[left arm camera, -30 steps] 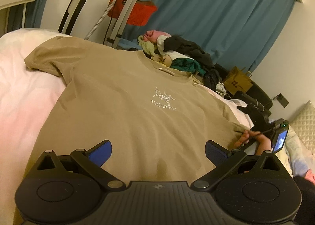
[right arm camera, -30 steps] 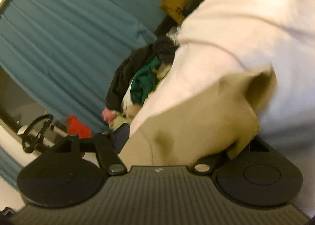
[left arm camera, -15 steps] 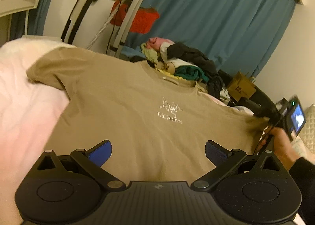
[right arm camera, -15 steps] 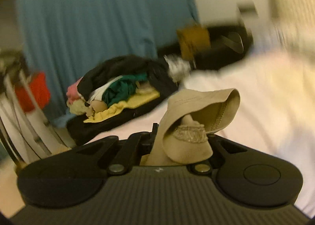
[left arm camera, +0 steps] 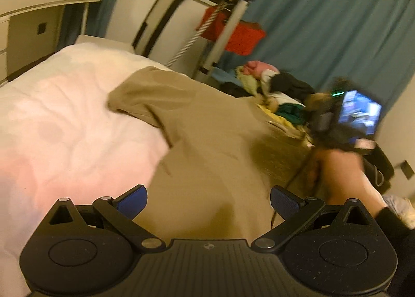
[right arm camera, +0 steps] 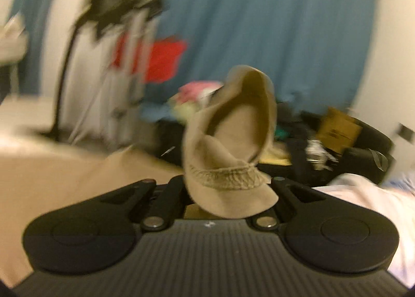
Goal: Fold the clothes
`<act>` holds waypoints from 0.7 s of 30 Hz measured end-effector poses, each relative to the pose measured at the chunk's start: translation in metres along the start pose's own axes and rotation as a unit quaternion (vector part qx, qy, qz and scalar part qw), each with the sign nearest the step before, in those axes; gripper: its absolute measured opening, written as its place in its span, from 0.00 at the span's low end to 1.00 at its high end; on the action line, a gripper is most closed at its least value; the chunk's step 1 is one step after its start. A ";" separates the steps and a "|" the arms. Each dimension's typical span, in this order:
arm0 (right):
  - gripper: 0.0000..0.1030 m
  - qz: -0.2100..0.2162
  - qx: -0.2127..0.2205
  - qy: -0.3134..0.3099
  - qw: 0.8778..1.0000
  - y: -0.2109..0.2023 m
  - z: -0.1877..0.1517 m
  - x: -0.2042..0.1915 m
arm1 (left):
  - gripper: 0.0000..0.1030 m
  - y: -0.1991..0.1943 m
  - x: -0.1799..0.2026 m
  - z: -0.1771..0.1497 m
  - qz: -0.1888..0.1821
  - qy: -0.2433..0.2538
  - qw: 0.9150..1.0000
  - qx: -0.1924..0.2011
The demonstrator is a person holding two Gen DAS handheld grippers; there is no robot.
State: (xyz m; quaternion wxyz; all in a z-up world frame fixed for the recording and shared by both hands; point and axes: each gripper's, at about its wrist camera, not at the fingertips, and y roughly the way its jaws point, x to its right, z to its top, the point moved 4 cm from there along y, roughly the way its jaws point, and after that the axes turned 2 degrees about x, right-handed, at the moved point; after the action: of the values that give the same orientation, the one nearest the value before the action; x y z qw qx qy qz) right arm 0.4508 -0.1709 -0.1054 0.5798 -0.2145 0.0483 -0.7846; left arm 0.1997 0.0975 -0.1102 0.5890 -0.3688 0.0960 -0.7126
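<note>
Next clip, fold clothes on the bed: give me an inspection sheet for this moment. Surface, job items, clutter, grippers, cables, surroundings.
Surface: white bedding, rumpled.
Job's things: tan T-shirt on the bed, one edge lifted.
Clutter: clothes pile beyond the bed.
Grippers: left gripper open, nothing between its fingers; right gripper shut on a bunched sleeve.
Cables: thin dark cable by the person's hand.
Surroundings: blue curtain, folded treadmill, cardboard box.

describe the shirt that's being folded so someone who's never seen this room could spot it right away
Find the bed with the pale pink cover in front of the blue curtain. Spread across it lies a tan T-shirt, one sleeve lifted by the right gripper. Unlike the mixed-colour heap of clothes beyond the bed, it is a single plain tan piece laid out mostly flat.
</note>
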 end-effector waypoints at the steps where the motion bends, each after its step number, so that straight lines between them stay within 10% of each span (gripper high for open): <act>1: 0.08 0.010 -0.012 -0.013 1.000 0.003 -0.006 -0.017 | 0.99 0.001 -0.003 0.001 0.005 -0.001 1.000 0.002; 9: 0.18 0.091 -0.077 0.022 0.993 0.039 -0.029 -0.029 | 0.99 0.022 -0.012 -0.003 0.025 0.013 1.000 -0.012; 12: 0.85 0.150 -0.075 0.072 0.983 0.023 -0.019 -0.014 | 0.99 0.030 -0.007 -0.005 0.020 0.024 0.999 -0.020; 13: 0.91 0.164 -0.069 0.088 0.980 0.015 -0.015 -0.009 | 0.99 0.031 -0.004 -0.006 0.019 0.031 0.999 -0.020; 21: 0.91 0.196 -0.023 0.177 0.964 -0.107 -0.001 0.042 | 0.99 0.015 0.017 -0.015 0.009 0.077 0.997 -0.010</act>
State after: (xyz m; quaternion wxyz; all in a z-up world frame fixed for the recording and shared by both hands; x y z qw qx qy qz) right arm 0.3455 -0.1753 -0.0595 0.6996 -0.0720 0.2094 -0.6794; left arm 0.2010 0.0730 -0.1228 0.5829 -0.3182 0.1515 -0.7322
